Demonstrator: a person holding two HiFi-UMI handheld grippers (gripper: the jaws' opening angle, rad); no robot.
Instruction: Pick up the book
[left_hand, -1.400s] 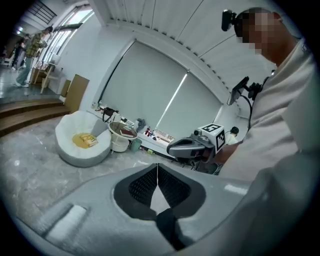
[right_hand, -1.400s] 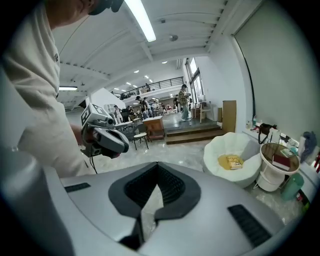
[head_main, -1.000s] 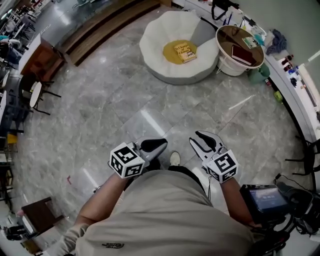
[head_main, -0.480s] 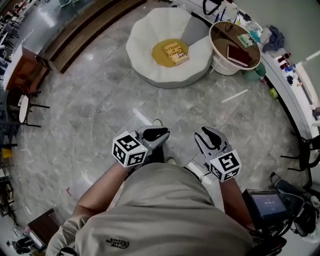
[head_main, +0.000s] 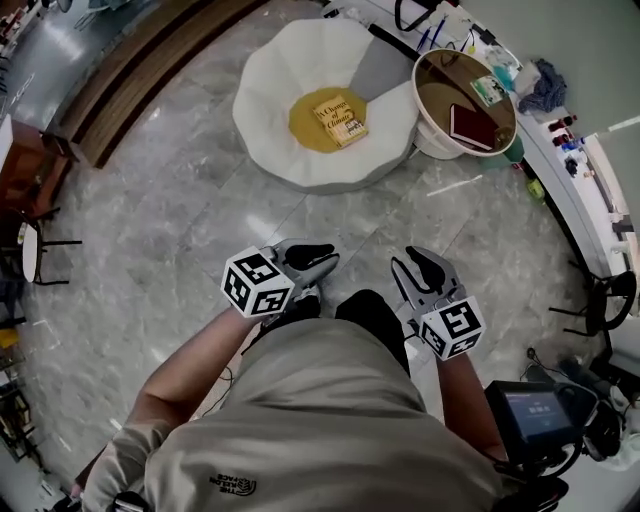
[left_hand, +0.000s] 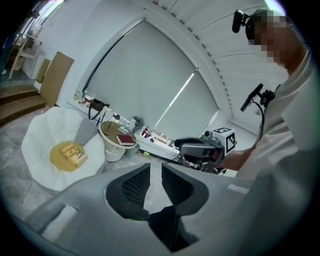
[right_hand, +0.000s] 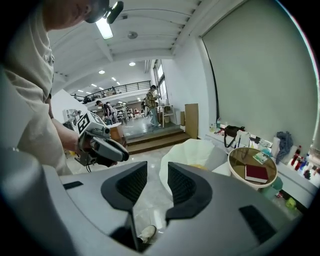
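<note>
A yellow book (head_main: 340, 118) lies on a yellow cushion in a white petal-shaped chair (head_main: 268, 108) across the marble floor, well ahead of both grippers; the left gripper view shows this book (left_hand: 73, 153) too. A dark red book (head_main: 470, 127) lies on a round side table (head_main: 430, 92) beside the chair. My left gripper (head_main: 322, 262) is held in front of my waist. Its jaws have just been opening to a narrow gap with nothing between them. My right gripper (head_main: 418, 264) stands open and empty beside it.
A white counter (head_main: 580, 170) with bottles and clutter curves along the right wall. Wooden steps (head_main: 150, 70) run at the upper left. A dark chair (head_main: 30, 245) stands at the left edge. A screen device (head_main: 535, 415) sits at the lower right.
The white chair and side table have come nearer and shifted left in the head view as I walked toward them. The left jaws have parted slightly.
</note>
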